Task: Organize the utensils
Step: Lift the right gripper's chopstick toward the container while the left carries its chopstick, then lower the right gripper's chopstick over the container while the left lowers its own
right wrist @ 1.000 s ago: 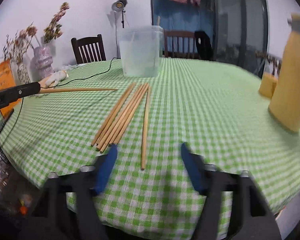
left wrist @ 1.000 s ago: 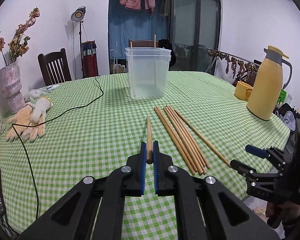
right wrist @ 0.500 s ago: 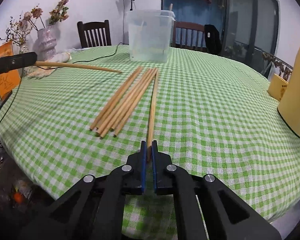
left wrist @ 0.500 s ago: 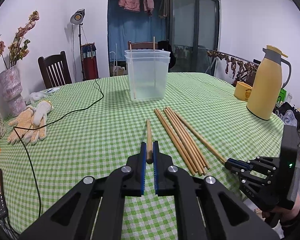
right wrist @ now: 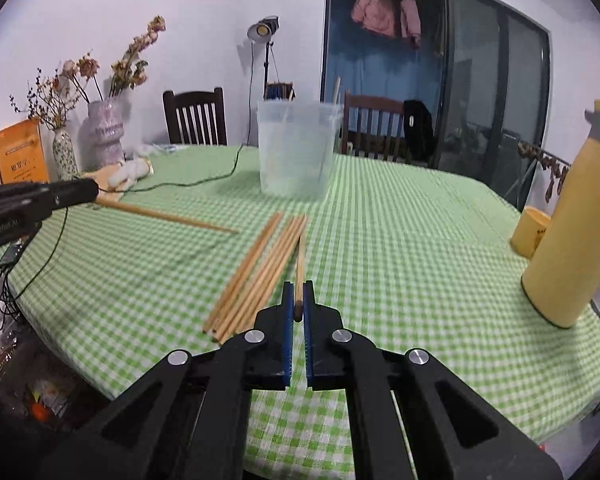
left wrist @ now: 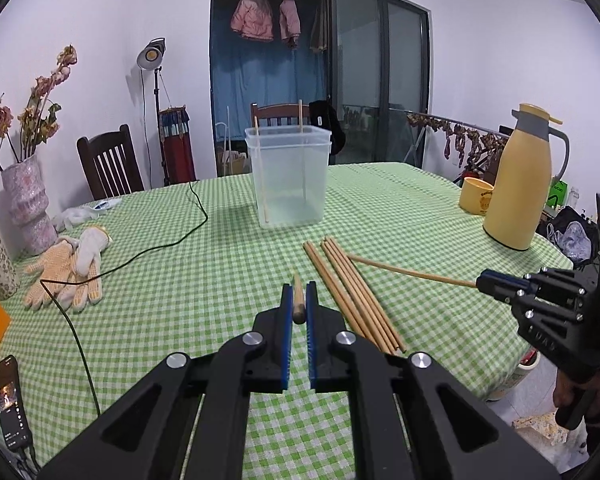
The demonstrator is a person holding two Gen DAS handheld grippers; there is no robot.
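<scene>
Wooden and pale, a single chopstick (left wrist: 298, 300) sat pinched between the blue pads of the left tool (left wrist: 299, 308), jaws drawn in tight on its butt end. The right tool (right wrist: 299, 304) was likewise clamped on a second chopstick (right wrist: 299, 264), having just closed on it; in the left view that stick (left wrist: 412, 274) slanted up off the desk (left wrist: 180, 300), so it looked lifted rather than resting. Just beside it, the loose bundle of chopsticks (left wrist: 352, 292) lay on the green checked cloth, five or six as far as the fisheye let me count. Farther out stood the clear plastic tub (left wrist: 288, 178), with two sticks (left wrist: 260, 168) upright inside (thin, and partly blurred through the plastic). So the task was early on: a couple stowed, two in hand, most of the pile left to carry over. Off to the edges, the yellow flask (left wrist: 520, 184) and work gloves (left wrist: 66, 266) stayed clear of the route.
</scene>
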